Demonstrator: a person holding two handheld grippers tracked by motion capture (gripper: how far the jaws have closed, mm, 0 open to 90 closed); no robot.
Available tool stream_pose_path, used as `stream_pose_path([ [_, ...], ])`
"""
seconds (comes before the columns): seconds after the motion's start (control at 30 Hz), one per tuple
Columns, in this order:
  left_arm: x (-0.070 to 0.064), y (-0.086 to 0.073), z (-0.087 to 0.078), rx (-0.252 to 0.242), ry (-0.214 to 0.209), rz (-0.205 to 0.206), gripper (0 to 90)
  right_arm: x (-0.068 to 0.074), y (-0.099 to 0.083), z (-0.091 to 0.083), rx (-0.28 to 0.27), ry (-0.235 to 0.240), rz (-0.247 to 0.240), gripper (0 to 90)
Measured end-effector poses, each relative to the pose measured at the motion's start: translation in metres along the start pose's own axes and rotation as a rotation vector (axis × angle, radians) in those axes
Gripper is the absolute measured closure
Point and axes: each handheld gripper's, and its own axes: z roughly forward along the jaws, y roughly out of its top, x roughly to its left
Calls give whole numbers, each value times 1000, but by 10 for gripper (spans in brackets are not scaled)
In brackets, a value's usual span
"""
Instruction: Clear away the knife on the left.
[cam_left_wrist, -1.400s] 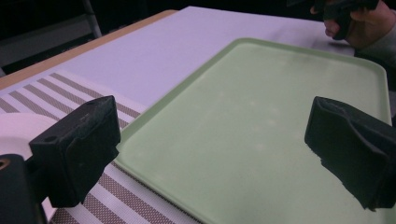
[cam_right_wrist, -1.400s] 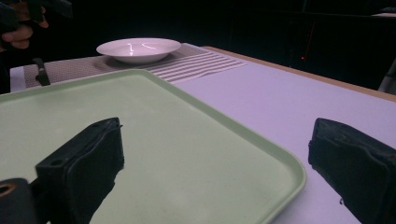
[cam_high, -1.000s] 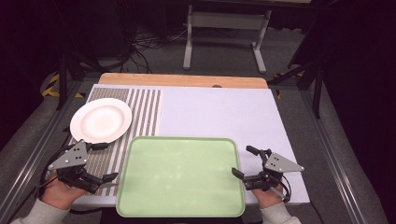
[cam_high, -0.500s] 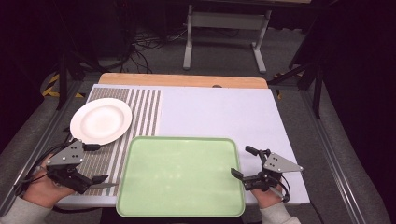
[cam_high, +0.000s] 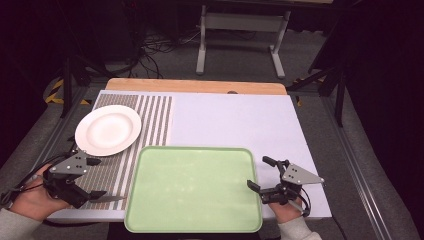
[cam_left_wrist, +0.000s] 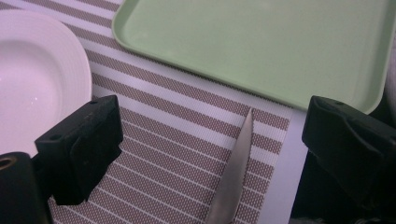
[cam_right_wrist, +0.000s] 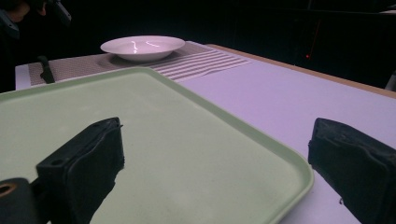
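Note:
A silver knife (cam_left_wrist: 233, 172) lies on the striped placemat (cam_left_wrist: 163, 107), its tip toward the green tray (cam_left_wrist: 261, 42). Its handle runs out of the bottom of the left gripper view. My left gripper (cam_left_wrist: 215, 135) stands open, one jaw on either side of the blade and neither touching it. In the high view the left gripper (cam_high: 96, 177) is at the mat's near left, with the knife (cam_high: 107, 198) by its lower jaw. My right gripper (cam_high: 258, 172) is open at the right rim of the tray (cam_high: 192, 187). The right gripper (cam_right_wrist: 215, 158) holds nothing.
A white plate (cam_high: 108, 129) sits on the placemat (cam_high: 155, 120) beyond the left gripper. The white table cover (cam_high: 230, 120) is bare behind the tray. A wooden strip (cam_high: 195, 86) marks the far edge. Metal stands and cables are on the floor beyond.
My left hand and gripper have drawn back to the left and toward the near edge. The knife stays on the mat. The right gripper has barely moved.

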Motion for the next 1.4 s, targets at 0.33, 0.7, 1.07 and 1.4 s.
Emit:
stream_pose_path([
  [0.33,6,-8,2,93,-41,-4,93,0,0,0,-1,0,-1,39],
  [0.7,13,-18,7,210,-93,-3,140,1,-1,1,2,10,-5,39],
  [1.07,19,-26,10,365,-133,67,255,2,0,1,5,12,-12,39],
  [1.4,23,-31,18,481,-142,141,361,2,0,1,8,10,-17,39],
])
